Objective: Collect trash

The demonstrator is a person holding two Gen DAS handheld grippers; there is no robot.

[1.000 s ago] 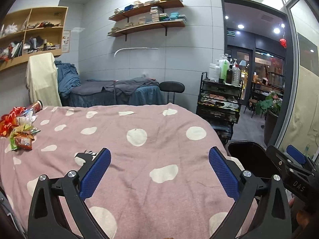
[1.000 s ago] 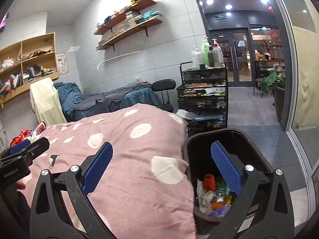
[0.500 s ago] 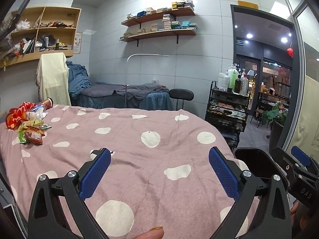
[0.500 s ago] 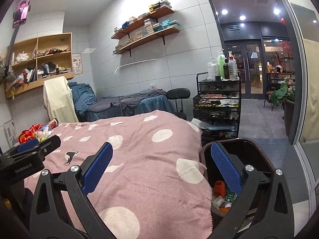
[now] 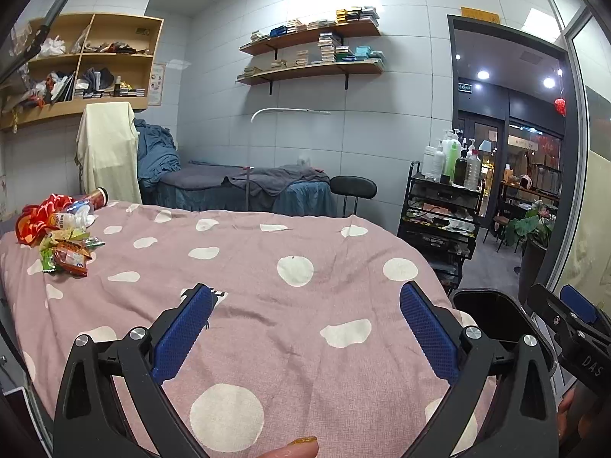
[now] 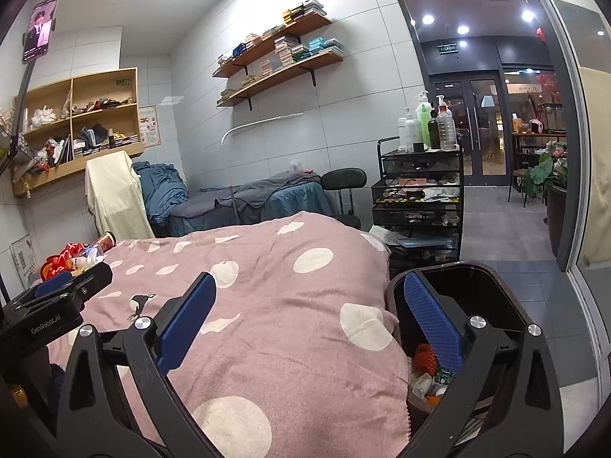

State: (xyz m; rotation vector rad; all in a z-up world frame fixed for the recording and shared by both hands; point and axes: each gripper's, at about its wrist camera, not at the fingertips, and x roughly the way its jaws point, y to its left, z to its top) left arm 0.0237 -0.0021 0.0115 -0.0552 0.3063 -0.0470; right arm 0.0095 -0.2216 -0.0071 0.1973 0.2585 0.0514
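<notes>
Left wrist view: my left hand-held gripper [image 5: 303, 326] hangs over the near part of the bed [image 5: 267, 290], jaws spread wide, nothing btwn them. The pile of snack wrappers [image 5: 63, 246] sits at the far left corner of the bed, w/ a plastic bottle [image 5: 74, 217] and a red-capped tube [image 5: 100, 195] just behind it, touching or nearly so. Well apart from my gripper. The black trash bin [image 5: 492, 313] is off the bed's right edge, and the right hand-held gripper [image 5: 569, 316] pokes in above it.

Right wrist view: the right hand-held gripper is also released, empty, one finger over the bed's right edge, the other over the bin's mouth. The bin already holds scraps, incl. an orange spiky ball [image 6: 425, 357] and crumpled wrappers. The pile shows at the far left corner, partly hidden behind the left gripper's body.

My read: I'm btwn pickups, i.e. the reach-out step. Next move prob. calls for carrying a gripper across the bed to that far left corner, jaws kept wide, and pinching one wrapper off the pile w/o dragging the blanket. Wrappers look thin, so a low, flat approach seems best.
</notes>
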